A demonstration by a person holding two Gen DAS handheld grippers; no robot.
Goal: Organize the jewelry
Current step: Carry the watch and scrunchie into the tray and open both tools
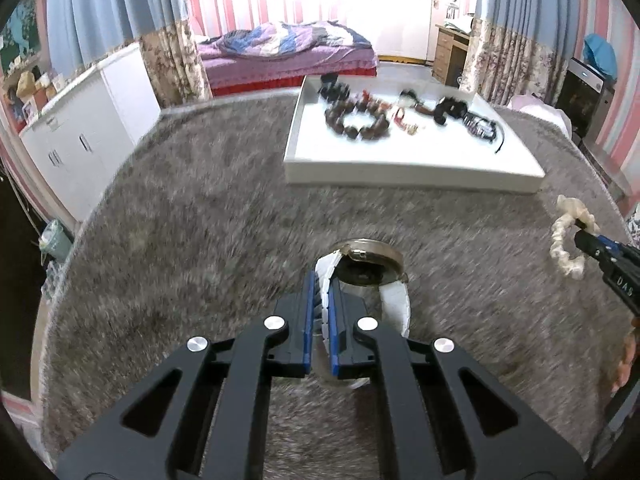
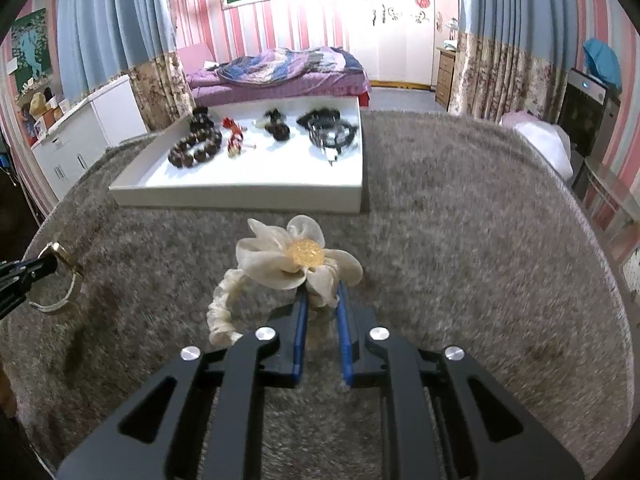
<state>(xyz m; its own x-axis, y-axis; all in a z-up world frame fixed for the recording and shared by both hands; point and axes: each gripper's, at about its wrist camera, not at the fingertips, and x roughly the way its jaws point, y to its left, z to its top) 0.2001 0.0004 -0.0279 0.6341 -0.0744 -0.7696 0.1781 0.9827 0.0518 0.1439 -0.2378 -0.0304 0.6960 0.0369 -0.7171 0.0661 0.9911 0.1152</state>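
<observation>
Over shaggy grey carpet (image 1: 200, 208), left tool (image 1: 325, 292) pinches white-strapped watch (image 1: 372, 264), right tool (image 2: 323, 300) ruffled scrunchie (image 2: 296, 264)

Shaggy grey pile over the table (image 1: 200, 208). Glossy white band and brushed metal case on the watch (image 1: 370, 264). Sheer cream cloth on the flower scrunchie (image 2: 296, 264). Smooth matt white tray (image 2: 240, 196). Polished dark wooden beads (image 2: 196, 148).

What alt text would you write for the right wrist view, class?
The right gripper is shut on a cream flower scrunchie above a grey shaggy rug. Beyond it, a white tray holds dark bead bracelets and other jewelry.
</observation>
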